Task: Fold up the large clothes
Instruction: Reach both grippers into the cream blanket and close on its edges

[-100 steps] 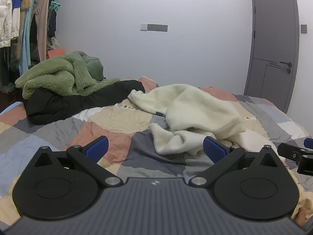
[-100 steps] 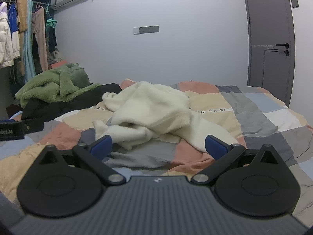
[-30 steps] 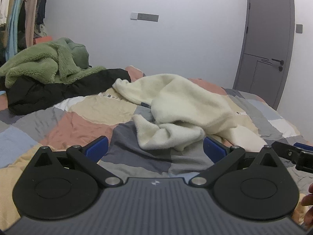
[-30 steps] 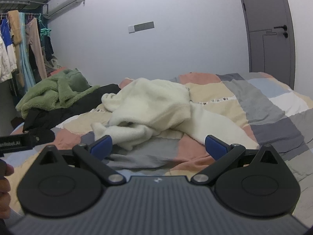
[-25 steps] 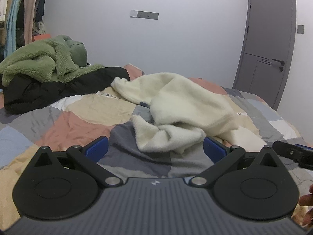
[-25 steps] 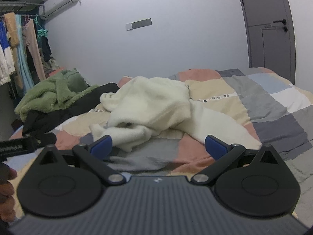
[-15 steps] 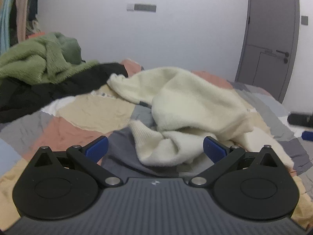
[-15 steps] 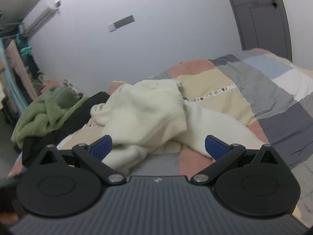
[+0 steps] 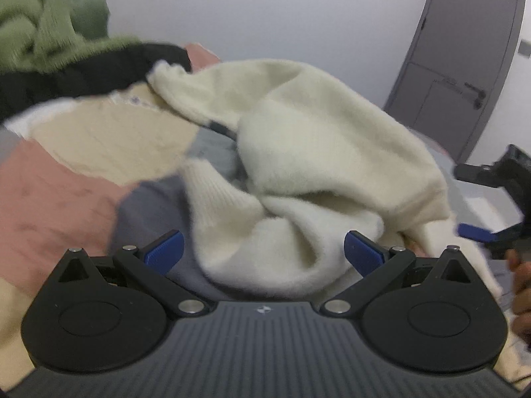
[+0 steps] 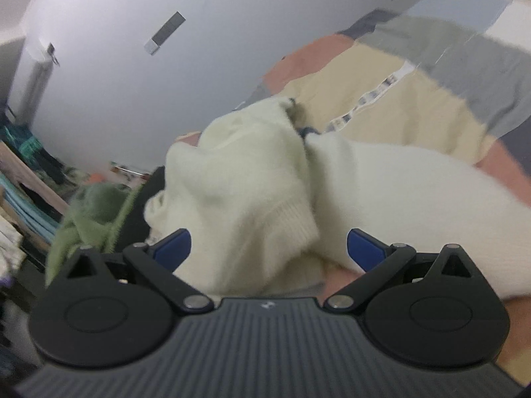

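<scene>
A crumpled cream fleece garment (image 9: 308, 152) lies in a heap on the patchwork bed cover (image 9: 99, 139). My left gripper (image 9: 264, 252) is open, its blue pads on either side of the garment's near ribbed fold. In the right wrist view the same cream garment (image 10: 265, 179) fills the middle, and my right gripper (image 10: 268, 247) is open and tilted, with a ribbed edge between its pads. From the left wrist view, the right gripper (image 9: 491, 199) shows at the right edge, with a hand (image 9: 522, 285) below it.
A green fleece (image 9: 43, 30) sits on a black garment (image 9: 83, 73) at the far left of the bed. A grey door (image 9: 464, 66) stands at the right. Hanging clothes (image 10: 23, 179) line the left wall. The bed cover (image 10: 415, 106) stretches right of the cream garment.
Both grippers have moved in close to the cream garment, which now looms large. The right gripper has tilted sharply. Both views are blurred by motion.
</scene>
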